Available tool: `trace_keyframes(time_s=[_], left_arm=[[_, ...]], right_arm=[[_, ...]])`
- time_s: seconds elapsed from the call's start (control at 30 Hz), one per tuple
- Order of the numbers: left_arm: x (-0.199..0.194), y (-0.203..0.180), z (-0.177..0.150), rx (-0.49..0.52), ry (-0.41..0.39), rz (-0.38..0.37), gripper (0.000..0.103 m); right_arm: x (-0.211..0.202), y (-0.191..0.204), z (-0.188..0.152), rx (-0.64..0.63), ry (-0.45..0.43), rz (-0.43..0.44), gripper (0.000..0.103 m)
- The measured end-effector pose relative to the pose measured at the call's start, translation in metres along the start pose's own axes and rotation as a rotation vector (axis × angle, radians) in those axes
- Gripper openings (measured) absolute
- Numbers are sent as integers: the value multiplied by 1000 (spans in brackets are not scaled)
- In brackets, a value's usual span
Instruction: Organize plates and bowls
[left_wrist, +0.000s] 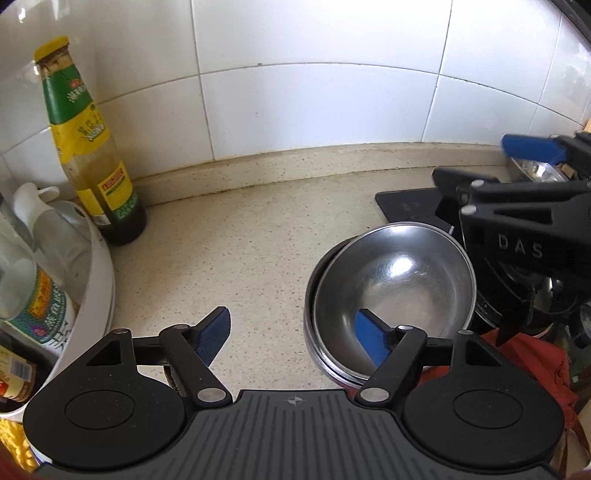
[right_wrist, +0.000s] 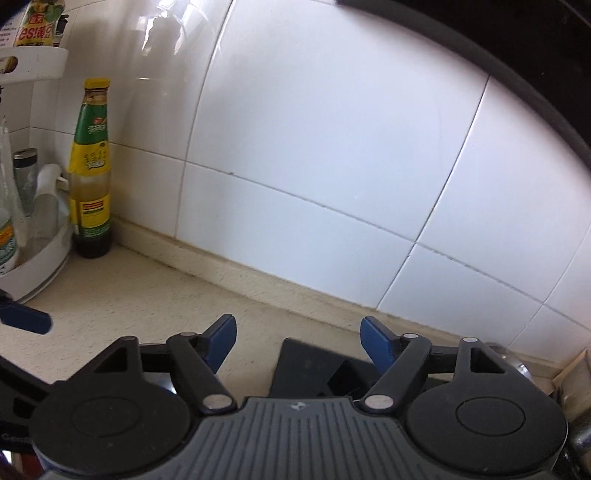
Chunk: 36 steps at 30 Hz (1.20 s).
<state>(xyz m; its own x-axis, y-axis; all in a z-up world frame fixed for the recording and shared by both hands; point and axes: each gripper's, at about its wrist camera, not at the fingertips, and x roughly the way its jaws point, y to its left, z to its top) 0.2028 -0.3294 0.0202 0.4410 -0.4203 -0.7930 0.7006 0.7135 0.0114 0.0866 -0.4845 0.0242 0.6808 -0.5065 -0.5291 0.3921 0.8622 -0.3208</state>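
Observation:
Nested steel bowls (left_wrist: 391, 280) sit on the speckled counter (left_wrist: 240, 240), the top one tilted a little in the one beneath. My left gripper (left_wrist: 293, 332) is open; its right blue pad (left_wrist: 369, 339) hangs over the near inside of the top bowl, its left pad over bare counter, touching nothing. My right gripper (right_wrist: 299, 334) is open with nothing between its fingers, facing the tiled wall above the black stove top (right_wrist: 306, 365). In the left wrist view the right gripper (left_wrist: 476, 162) stands just right of and behind the bowls. Another shiny steel vessel (left_wrist: 539, 170) shows behind it.
A tall sauce bottle (left_wrist: 92, 147) stands by the wall at the left, next to a white round rack (left_wrist: 99, 273) holding bottles and jars. The black stove top (left_wrist: 406, 201) lies behind the bowls. A red cloth (left_wrist: 532, 362) is at the lower right.

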Motion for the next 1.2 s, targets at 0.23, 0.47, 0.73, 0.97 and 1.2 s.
trace_keyframes(time_s=[0.23,0.47,0.73,0.97,1.2], left_arm=[[1,-4,-1,-6,-3,29,83],[4,-6,0,-5,5,36,83],[5,-5,-7,15,9,54,85],[-3,-7,-17,83,-15,21,89],[-7,-10,-19,99,-19,5,90]], right_arm=[[7,0,-8,12,-1,-24,74],[9,3,-8,1,-1,-16,74],[14,-4,-15,24,39,57,78],[23,-16,-8,140,106,218,78],[29,-13,-13,157,135,252,78]])
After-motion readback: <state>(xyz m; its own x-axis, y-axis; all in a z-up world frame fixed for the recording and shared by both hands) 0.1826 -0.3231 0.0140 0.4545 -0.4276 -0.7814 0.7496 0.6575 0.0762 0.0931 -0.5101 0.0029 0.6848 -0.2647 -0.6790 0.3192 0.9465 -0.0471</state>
